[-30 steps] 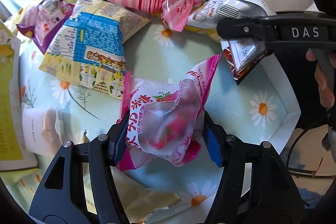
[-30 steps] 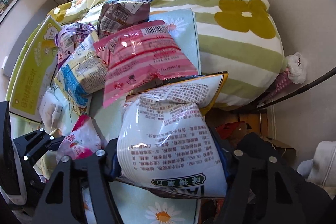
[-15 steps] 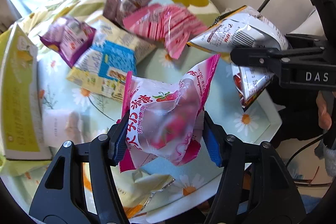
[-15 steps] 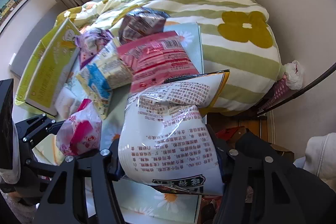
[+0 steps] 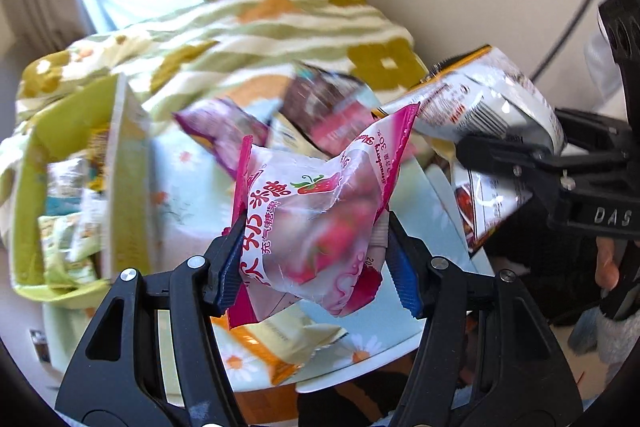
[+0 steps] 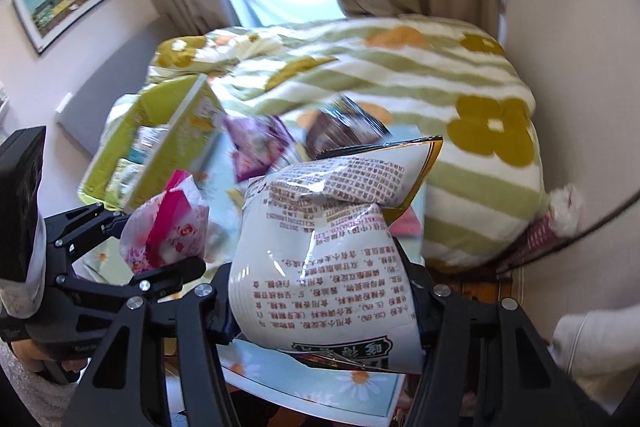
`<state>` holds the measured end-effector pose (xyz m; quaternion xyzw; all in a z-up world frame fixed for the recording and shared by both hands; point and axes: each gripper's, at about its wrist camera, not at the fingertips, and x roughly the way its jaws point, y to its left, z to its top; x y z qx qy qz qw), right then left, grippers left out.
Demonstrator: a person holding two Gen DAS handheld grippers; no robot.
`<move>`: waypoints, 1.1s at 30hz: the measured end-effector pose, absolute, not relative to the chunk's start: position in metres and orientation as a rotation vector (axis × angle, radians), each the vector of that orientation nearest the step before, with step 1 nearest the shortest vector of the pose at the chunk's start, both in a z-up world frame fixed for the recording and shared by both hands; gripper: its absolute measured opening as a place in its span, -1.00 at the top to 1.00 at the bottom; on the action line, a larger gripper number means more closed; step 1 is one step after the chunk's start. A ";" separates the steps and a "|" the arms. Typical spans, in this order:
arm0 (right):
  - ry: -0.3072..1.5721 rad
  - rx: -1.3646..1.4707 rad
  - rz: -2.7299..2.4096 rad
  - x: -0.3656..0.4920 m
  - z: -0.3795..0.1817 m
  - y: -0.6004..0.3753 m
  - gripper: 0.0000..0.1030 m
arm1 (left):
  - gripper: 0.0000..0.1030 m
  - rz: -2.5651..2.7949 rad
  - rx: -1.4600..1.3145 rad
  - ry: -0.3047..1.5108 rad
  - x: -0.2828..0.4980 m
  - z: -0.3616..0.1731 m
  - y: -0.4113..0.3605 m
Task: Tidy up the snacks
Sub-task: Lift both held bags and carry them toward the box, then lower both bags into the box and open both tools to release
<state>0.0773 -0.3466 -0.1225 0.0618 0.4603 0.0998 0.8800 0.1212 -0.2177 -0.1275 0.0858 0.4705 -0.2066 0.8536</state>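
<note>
Up close in the left wrist view, the left gripper (image 5: 316, 259) has its blue-padded fingers (image 5: 231, 267) clamped on either side of a pink and clear plastic strawberry candy packet (image 5: 316, 211), which stands lifted above the pale blue daisy-print tray surface (image 5: 188, 195). At about three o'clock the right gripper (image 5: 500, 155), black and marked DAS, grips a white foil snack bag with a gold edge (image 5: 492, 107). Toward nine o'clock an open lime-green cardboard box (image 5: 124, 167) holds some small packets, and at twelve o'clock blurred purple and brown snack packets (image 5: 320, 107) lie on the tray before a green-striped floral blanket (image 5: 260, 23). A pale yellow and orange wrapper (image 5: 280, 343) lies on the tray at six o'clock. Next, in the right wrist view, the right gripper (image 6: 324, 307) has its fingers pressed against both sides of the white foil bag (image 6: 324, 259), held above the tray's near edge (image 6: 328, 399). At nine o'clock the left gripper (image 6: 160, 251) is closed on the pink candy packet (image 6: 168, 231). The green box (image 6: 160, 147) sits at ten o'clock, the purple packet (image 6: 260, 143) near eleven, and the blanket (image 6: 440, 99) spreads from twelve to two.
</note>
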 end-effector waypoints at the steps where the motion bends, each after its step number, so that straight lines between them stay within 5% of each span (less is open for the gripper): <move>1: 0.947 0.119 0.226 0.079 -0.116 -0.342 -0.09 | -0.14 -0.415 0.172 0.981 0.123 -0.121 -0.212; 17: 0.854 0.054 0.469 0.149 -0.063 -0.211 -0.09 | -0.14 -0.158 0.027 0.897 0.175 -0.063 -0.050; 33: 0.978 0.096 0.446 0.267 -0.111 -0.078 -0.09 | -0.14 -0.222 0.022 1.037 0.349 -0.126 0.085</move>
